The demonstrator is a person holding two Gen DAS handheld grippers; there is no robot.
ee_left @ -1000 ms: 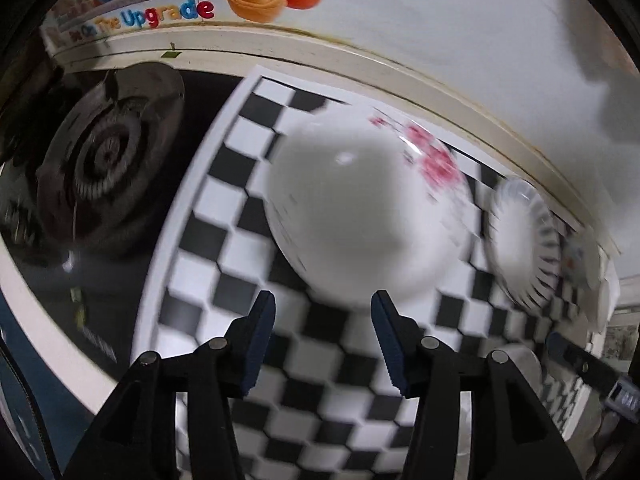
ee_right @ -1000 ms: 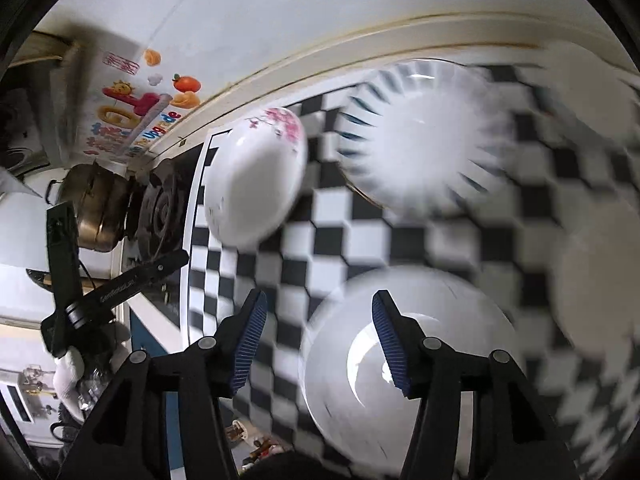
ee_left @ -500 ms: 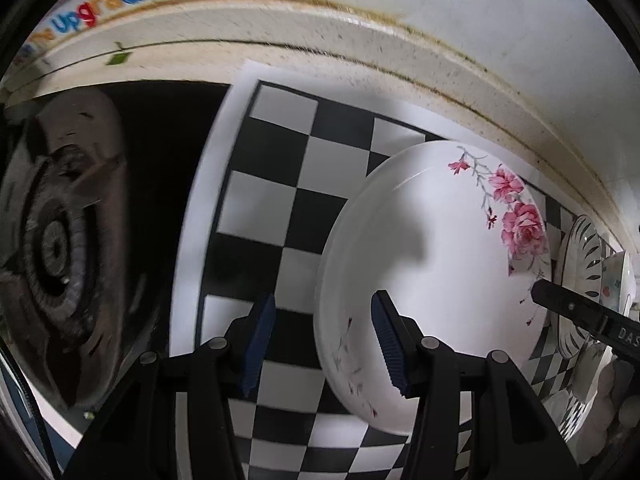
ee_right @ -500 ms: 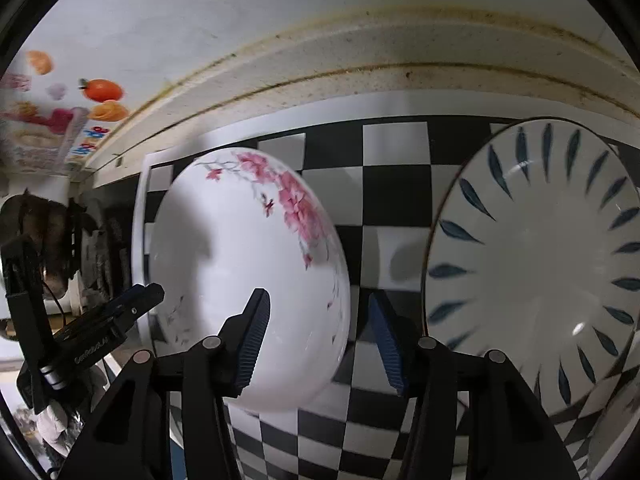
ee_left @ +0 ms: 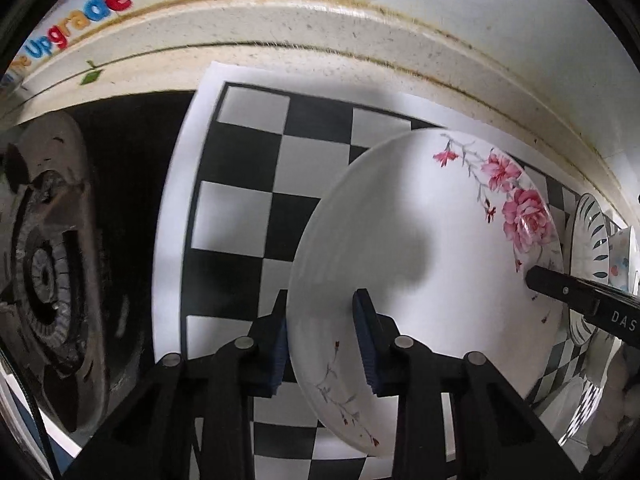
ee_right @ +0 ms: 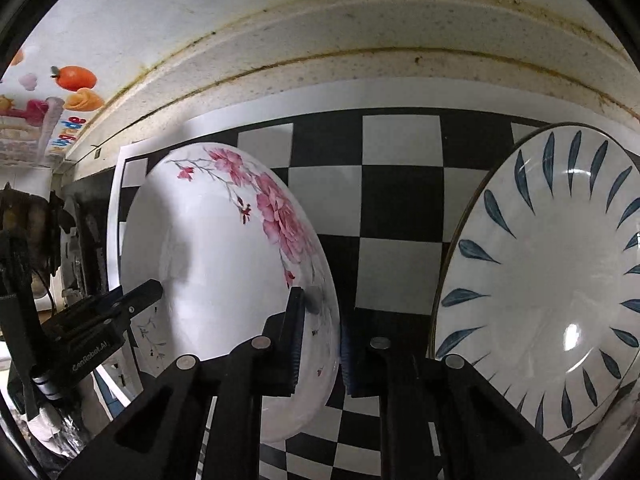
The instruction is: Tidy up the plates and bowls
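Observation:
A white plate with pink flowers [ee_left: 420, 240] lies on the checkered mat [ee_left: 248, 208]. My left gripper [ee_left: 322, 342] points down over the plate's left rim. Its jaws are closing, with one pad against the outer wall and the other on the inside. In the right wrist view the same floral plate [ee_right: 208, 248] has its right rim between the pads of my right gripper [ee_right: 320, 348], whose jaws are closing tight on it. A white plate with blue leaf marks [ee_right: 552, 272] sits to the right, apart from the floral one.
A dark stove burner [ee_left: 48, 280] lies left of the mat. A stained wall ledge [ee_left: 360, 40] runs behind the mat. Beyond the blue-leaf plate [ee_left: 588, 232] stands a small dotted bowl [ee_left: 622, 260]. Bare mat squares [ee_right: 400, 208] separate the two plates.
Both grippers came down onto the floral plate from either side. Their jaws, wide before, have narrowed around opposite rims of it.

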